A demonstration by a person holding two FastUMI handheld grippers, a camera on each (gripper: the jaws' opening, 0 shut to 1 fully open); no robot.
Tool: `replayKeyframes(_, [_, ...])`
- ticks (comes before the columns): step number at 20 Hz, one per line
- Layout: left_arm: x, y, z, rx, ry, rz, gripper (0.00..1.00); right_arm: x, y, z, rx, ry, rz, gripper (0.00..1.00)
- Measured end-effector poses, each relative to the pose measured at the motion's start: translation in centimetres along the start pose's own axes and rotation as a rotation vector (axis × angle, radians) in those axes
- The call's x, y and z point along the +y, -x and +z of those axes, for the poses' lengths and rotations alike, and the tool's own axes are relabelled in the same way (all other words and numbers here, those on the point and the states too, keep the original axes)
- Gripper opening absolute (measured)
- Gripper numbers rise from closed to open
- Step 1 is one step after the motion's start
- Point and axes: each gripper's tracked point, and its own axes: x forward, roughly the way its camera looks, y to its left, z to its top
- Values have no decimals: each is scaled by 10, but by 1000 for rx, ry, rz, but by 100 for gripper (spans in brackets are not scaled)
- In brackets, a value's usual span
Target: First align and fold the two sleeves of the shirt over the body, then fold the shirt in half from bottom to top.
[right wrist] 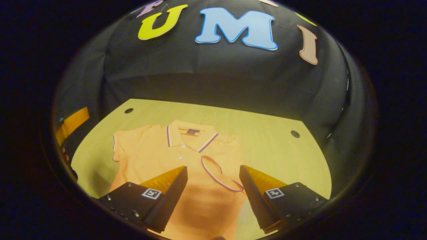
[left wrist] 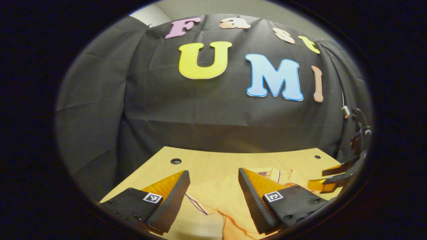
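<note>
An orange polo shirt (right wrist: 156, 153) with purple-trimmed collar lies flat on the wooden table (right wrist: 273, 146), collar toward the far wall. One sleeve (right wrist: 221, 175) is folded in over the chest; the other sleeve (right wrist: 121, 146) still spreads out sideways. My right gripper (right wrist: 213, 168) hovers open above the shirt's body, just in front of the folded sleeve, holding nothing. In the left gripper view my left gripper (left wrist: 213, 173) is open above the shirt (left wrist: 217, 196) near the spread sleeve. The right gripper (left wrist: 325, 178) appears there at the far right, fingers apart.
The table (left wrist: 213, 160) has round holes near its far corners (left wrist: 175, 161) (right wrist: 295, 134). Black cloth walls close in behind and beside it. Bare wood lies to the right of the shirt in the right gripper view. Part of the left gripper (right wrist: 71, 125) shows at the left edge.
</note>
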Motion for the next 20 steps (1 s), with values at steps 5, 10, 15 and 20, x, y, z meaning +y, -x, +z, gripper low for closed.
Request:
replayKeyframes(5, [26,-49,-48,90,-5,33,94,6,57,20,-89,-47,-36,97])
replayKeyframes(10, [43,-82,-95,170,35,71,94,13,97,36,-161,-126,-37,97])
replayKeyframes(15, [53,-99,-124,229,48,113,94,9,130,55,-242,-121,-60,96])
replayKeyframes(20, [69,-119,-143,286,95,161,94,5,146,42,-238,-111,-73,97])
